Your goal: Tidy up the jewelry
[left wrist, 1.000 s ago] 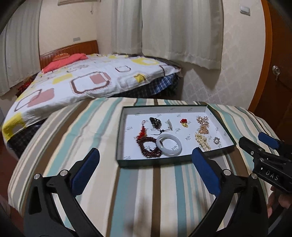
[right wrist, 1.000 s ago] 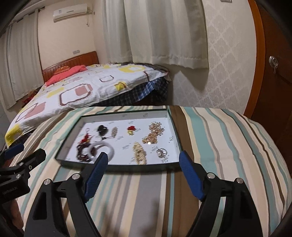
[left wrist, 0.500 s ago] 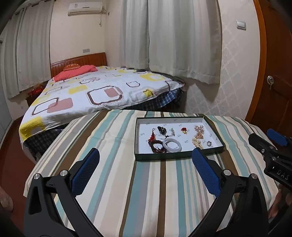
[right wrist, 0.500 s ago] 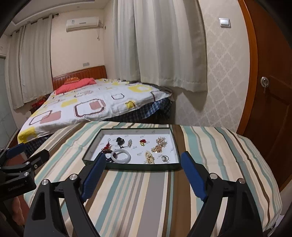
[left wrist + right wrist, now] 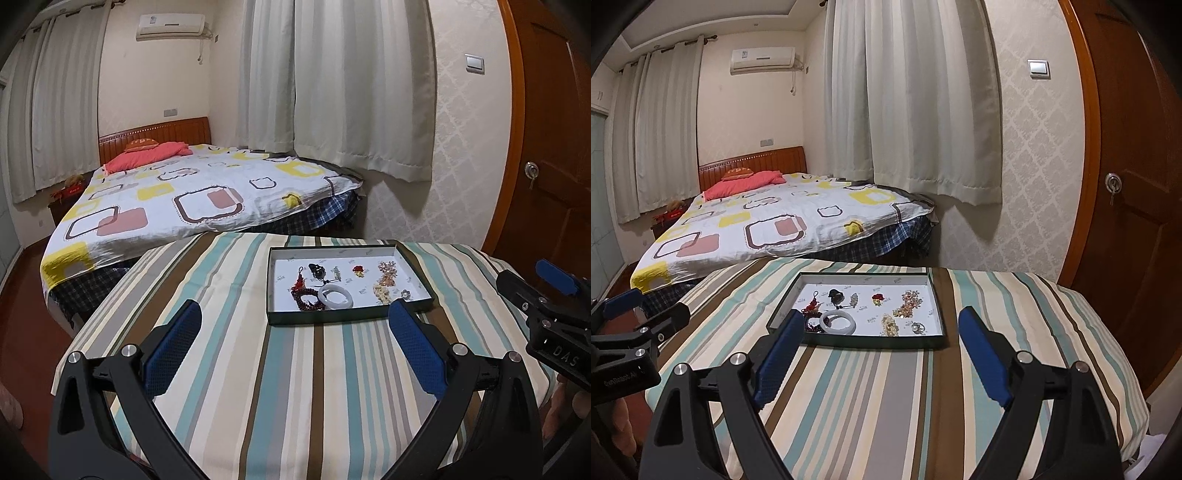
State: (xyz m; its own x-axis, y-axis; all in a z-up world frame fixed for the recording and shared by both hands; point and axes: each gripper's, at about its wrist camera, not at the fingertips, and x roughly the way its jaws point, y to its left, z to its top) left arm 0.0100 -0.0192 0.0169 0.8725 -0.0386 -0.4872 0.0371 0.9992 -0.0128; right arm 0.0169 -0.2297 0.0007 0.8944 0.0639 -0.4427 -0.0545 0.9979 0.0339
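**Both grippers wide, jewelry lying in the tray**

Left gripper (image 5: 293, 325) hangs over the near part of the striped tablecloth (image 5: 229, 280), jaws spread wide, nothing between the blue pads. Beyond it, on the far right part of the table, sits a shallow dark-rimmed tray (image 5: 271, 280) with a white floor.

Tray contents, left to right: red tassel charm (image 5: 300, 283); dark red bead bracelet (image 5: 307, 300) at the near left corner; black pendant (image 5: 317, 270); white bangle (image 5: 335, 298), touching the bead bracelet; small silver piece (image 5: 335, 272); red-and-gold brooch (image 5: 358, 270); gold bead clusters (image 5: 384, 282); a ring (image 5: 405, 294) near the right wall.

Right gripper (image 5: 881, 339) is held level with the tray's near edge, jaws likewise wide apart and empty, well short of the jewelry.

Bed (image 5: 192, 199) with patterned cover stands beyond the table.
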